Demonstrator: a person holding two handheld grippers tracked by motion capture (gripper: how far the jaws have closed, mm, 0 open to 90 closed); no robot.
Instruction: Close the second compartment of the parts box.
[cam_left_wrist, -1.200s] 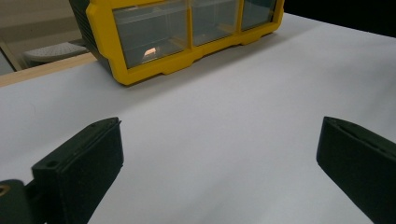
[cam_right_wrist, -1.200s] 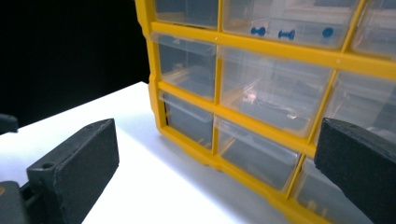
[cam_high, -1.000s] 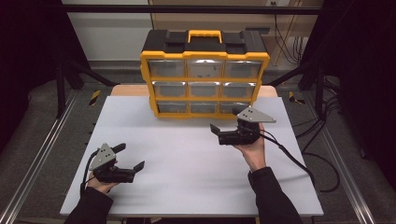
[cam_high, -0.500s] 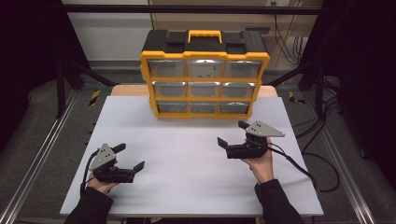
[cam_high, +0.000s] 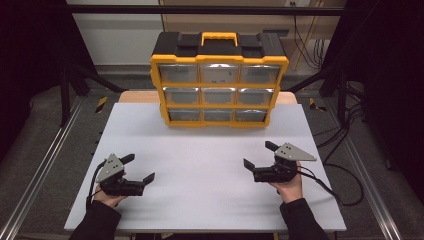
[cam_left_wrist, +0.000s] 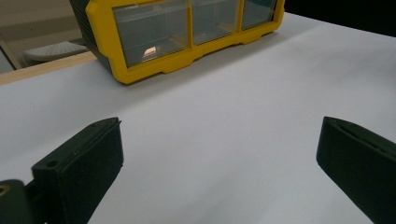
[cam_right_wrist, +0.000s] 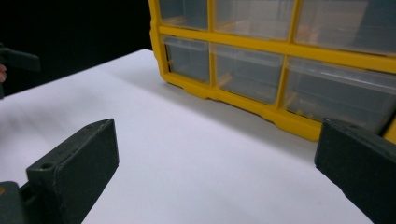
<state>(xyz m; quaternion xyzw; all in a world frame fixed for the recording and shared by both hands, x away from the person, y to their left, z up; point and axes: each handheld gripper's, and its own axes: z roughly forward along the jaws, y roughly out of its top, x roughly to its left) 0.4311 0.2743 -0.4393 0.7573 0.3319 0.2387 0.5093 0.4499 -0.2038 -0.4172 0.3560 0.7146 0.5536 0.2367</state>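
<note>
A yellow and black drawer cabinet (cam_high: 219, 80) with clear drawers stands at the far middle of the white table (cam_high: 205, 165). All its drawers look pushed in. My left gripper (cam_high: 138, 168) rests low near the front left of the table, open, with nothing between its jaws. My right gripper (cam_high: 259, 155) is at the front right, open and empty too, pointing left. In the left gripper view the cabinet (cam_left_wrist: 187, 32) lies ahead beyond bare table. In the right gripper view the cabinet (cam_right_wrist: 280, 60) is close ahead on the right.
Metal rails (cam_high: 45, 165) run along both sides of the table. Cables (cam_high: 345, 185) trail on the floor at the right. A wooden board edge (cam_high: 135, 96) shows behind the white top.
My right gripper has come back toward the front edge and down, away from the cabinet. My left gripper has stayed where it was.
</note>
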